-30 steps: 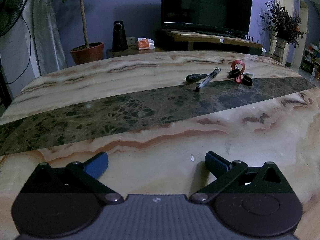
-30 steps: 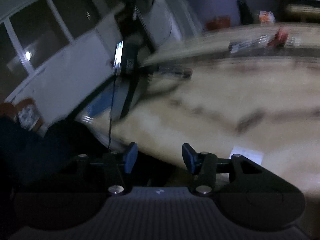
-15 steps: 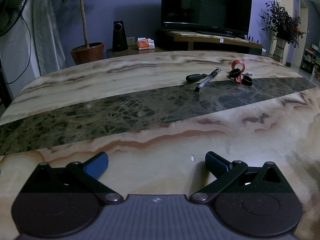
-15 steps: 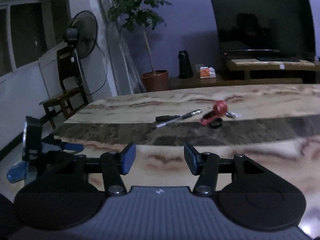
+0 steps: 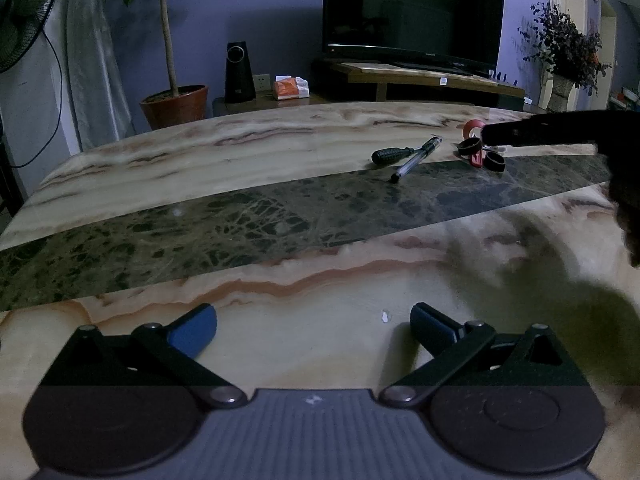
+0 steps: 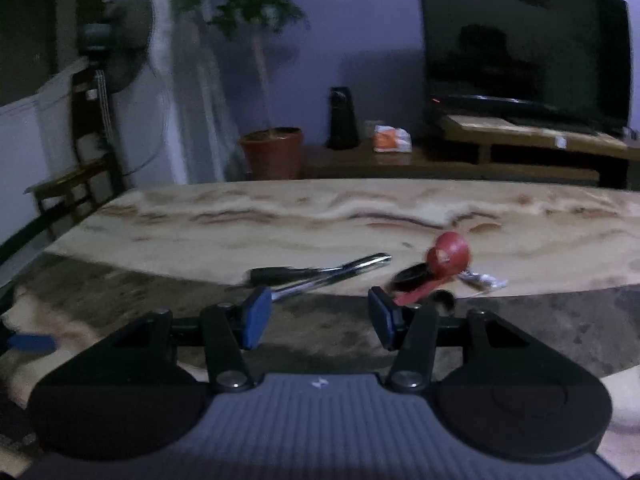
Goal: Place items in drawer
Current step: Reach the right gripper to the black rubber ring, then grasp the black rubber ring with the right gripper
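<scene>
Right wrist view: right gripper [image 6: 316,318] wide open and empty, aimed at the item cluster on the marble table [image 6: 200,232].

Left gripper [image 5: 312,330] also spread wide, nothing held, low over the near table edge, well apart from the items. Pen [image 6: 332,274] and screwdriver [image 6: 280,274] lie crossed and touching; red tape roll [image 6: 448,256], black rings [image 5: 494,162] and a red strip crowd just beside them. Risk, as I judge it: closing on the pen could drag or roll the screwdriver; round shafts may slip from the pads. No drawer visible in either view. Frame is motion-blurred. Potted plant [image 5: 174,106], TV [image 5: 412,12] stand behind.
</scene>
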`<action>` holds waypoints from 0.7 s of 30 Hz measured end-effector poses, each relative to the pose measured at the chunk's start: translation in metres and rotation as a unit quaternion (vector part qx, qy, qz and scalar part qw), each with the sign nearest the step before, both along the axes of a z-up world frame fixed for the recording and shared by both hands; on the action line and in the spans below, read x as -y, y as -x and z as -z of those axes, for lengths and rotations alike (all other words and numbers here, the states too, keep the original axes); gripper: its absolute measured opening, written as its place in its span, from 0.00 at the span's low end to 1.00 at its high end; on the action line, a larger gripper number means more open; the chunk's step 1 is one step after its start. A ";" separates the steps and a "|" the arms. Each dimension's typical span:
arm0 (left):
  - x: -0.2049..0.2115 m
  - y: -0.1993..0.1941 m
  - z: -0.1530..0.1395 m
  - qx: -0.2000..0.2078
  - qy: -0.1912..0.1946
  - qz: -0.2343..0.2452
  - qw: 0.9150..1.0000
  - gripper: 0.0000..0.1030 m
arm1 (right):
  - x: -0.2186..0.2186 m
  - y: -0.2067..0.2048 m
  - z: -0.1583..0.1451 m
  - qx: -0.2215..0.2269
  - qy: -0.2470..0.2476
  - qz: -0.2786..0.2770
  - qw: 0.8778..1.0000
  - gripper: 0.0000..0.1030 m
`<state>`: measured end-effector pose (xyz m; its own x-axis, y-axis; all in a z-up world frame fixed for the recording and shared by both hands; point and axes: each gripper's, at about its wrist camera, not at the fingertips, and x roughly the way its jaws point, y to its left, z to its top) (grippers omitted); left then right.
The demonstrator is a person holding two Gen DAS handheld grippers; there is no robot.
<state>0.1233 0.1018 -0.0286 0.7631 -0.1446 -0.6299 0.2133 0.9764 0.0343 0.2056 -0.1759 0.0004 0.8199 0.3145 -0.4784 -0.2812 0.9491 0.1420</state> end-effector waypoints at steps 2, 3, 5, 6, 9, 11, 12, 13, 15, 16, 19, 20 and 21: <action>0.000 0.000 0.000 0.000 0.000 0.000 1.000 1.00 | 0.011 -0.012 0.005 -0.004 -0.006 0.028 1.000 0.54; 0.000 0.000 0.000 0.000 0.000 0.000 1.000 1.00 | 0.016 -0.018 0.008 -0.006 -0.009 0.042 0.999 0.54; 0.000 0.000 0.000 0.000 0.000 0.000 1.000 1.00 | 0.028 -0.025 0.012 -0.004 -0.004 0.066 0.998 0.54; 0.000 0.000 0.000 0.000 0.000 0.000 1.000 1.00 | 0.034 -0.027 0.013 -0.004 -0.002 0.071 0.997 0.54; 0.000 0.000 0.000 0.000 0.000 0.000 1.000 1.00 | 0.049 -0.035 0.023 -0.012 0.012 0.081 0.997 0.54; 0.000 0.000 0.000 0.000 0.000 0.000 1.000 1.00 | 0.052 -0.036 0.027 -0.018 0.033 0.072 0.997 0.54; 0.000 0.000 0.000 0.000 0.000 0.000 1.000 1.00 | 0.053 -0.036 0.029 -0.021 0.043 0.068 0.997 0.54; 0.000 0.000 0.000 0.000 0.000 0.000 1.000 1.00 | 0.054 -0.037 0.031 -0.024 0.054 0.063 0.996 0.54; 0.000 0.000 0.000 0.000 0.000 0.000 1.000 1.00 | 0.055 -0.036 0.035 -0.027 0.052 0.055 0.997 0.54; 0.000 0.000 0.000 0.000 0.000 0.000 1.000 1.00 | 0.056 -0.036 0.036 -0.031 0.047 0.050 0.997 0.54; 0.000 0.000 0.000 0.000 0.000 0.000 1.000 1.00 | 0.054 -0.037 0.034 -0.024 0.047 0.037 0.998 0.54; 0.000 0.000 0.000 0.000 0.000 0.000 1.000 1.00 | 0.052 -0.038 0.034 -0.024 0.053 0.034 0.998 0.54; 0.000 0.000 0.000 0.000 0.000 0.000 1.000 1.00 | 0.050 -0.039 0.035 -0.023 0.059 0.030 0.998 0.54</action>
<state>0.1232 0.1018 -0.0286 0.7631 -0.1446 -0.6299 0.2133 0.9764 0.0343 0.2444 -0.2260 -0.0343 0.8119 0.2039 -0.5471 -0.2186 0.9750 0.0391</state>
